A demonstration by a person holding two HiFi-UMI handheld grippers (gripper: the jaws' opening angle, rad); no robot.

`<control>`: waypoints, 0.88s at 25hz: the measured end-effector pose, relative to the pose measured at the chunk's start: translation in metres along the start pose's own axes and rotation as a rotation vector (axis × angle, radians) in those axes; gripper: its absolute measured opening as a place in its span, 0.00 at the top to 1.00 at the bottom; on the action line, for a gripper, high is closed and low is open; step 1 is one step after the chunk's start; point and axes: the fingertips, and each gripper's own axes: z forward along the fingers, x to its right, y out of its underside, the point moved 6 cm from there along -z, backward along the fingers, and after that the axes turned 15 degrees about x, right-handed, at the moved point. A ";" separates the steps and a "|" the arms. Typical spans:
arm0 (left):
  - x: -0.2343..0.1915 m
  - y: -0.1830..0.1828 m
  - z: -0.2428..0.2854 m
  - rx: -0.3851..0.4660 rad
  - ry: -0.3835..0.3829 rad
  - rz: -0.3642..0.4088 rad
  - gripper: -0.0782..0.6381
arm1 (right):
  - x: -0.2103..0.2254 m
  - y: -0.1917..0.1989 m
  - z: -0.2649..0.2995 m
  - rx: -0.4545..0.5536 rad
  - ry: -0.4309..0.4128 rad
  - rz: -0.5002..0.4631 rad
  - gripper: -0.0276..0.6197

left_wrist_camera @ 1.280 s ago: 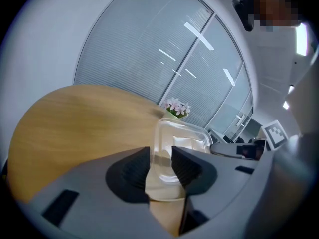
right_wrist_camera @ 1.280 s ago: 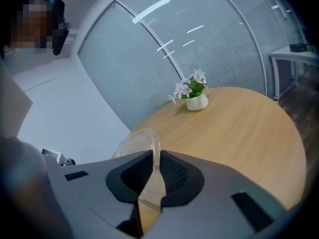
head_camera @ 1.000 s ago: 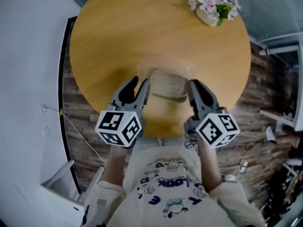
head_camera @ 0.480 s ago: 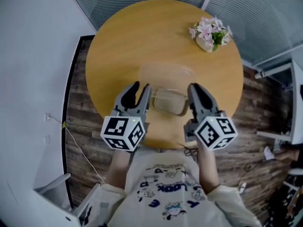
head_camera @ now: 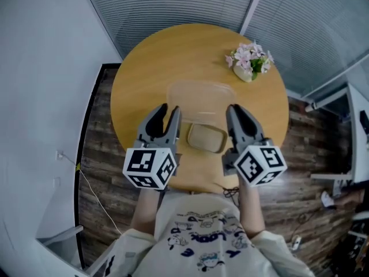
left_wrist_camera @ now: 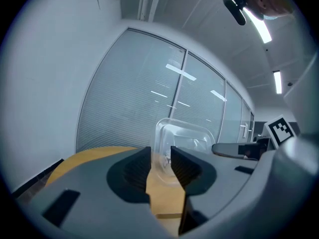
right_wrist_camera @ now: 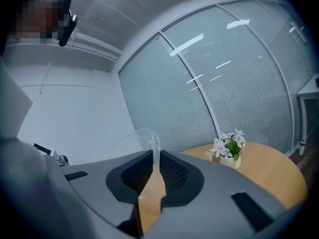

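Change: the clear plastic container [head_camera: 203, 105] hangs higher over the round wooden tabletop [head_camera: 144, 68] than a moment ago. Both gripper views have tipped upward, so the tabletop sits lower in them and more wall and ceiling show.
Left tool [left_wrist_camera: 160, 152]: its jaws stand a narrow gap apart, closed on the container's left wall and rim. The clear plastic passes between the ribbed pads [left_wrist_camera: 135, 169]. This pinch takes one side of a wide, light, flexible piece.
Container: it is carried in the air between the two tools, clear of the tabletop, with its opening facing away from the person and its base toward them. It looks empty. Being gripped on opposite sides keeps it level and stops it twisting.
Right tool [right_wrist_camera: 155, 154]: its jaws are almost together, nipping the thin right rim edge-on. This matches the left-hand hold.
Flower pot [head_camera: 249, 62]: a small white pot of pink flowers stands on the far right of the tabletop. It is well apart from the container and out of the way.
Surroundings: a glass wall with blinds [left_wrist_camera: 129, 98] lies beyond the tabletop, and a wood-plank floor [head_camera: 98, 154] lies below.
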 end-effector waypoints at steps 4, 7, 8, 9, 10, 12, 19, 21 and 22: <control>0.004 -0.015 0.001 0.032 0.005 0.017 0.72 | -0.006 -0.014 0.003 0.034 -0.017 -0.017 0.89; 0.005 -0.026 0.001 0.057 0.005 0.031 0.73 | -0.010 -0.021 0.005 0.056 -0.025 -0.023 0.89; 0.005 -0.029 0.001 0.064 0.004 0.036 0.73 | -0.011 -0.024 0.005 0.062 -0.028 -0.024 0.89; 0.006 -0.032 0.001 0.071 0.004 0.041 0.73 | -0.012 -0.026 0.006 0.067 -0.032 -0.026 0.89; 0.006 -0.035 0.001 0.076 0.004 0.046 0.73 | -0.013 -0.028 0.006 0.073 -0.035 -0.027 0.89; 0.008 -0.039 0.001 0.086 0.003 0.053 0.73 | -0.015 -0.032 0.007 0.082 -0.040 -0.030 0.89; 0.012 -0.049 0.000 0.115 0.005 0.063 0.73 | -0.018 -0.040 0.007 0.104 -0.055 -0.038 0.89; 0.013 -0.051 -0.001 0.120 0.006 0.063 0.73 | -0.019 -0.042 0.006 0.108 -0.060 -0.040 0.89; 0.013 -0.052 -0.001 0.121 0.007 0.063 0.73 | -0.020 -0.042 0.005 0.109 -0.062 -0.040 0.89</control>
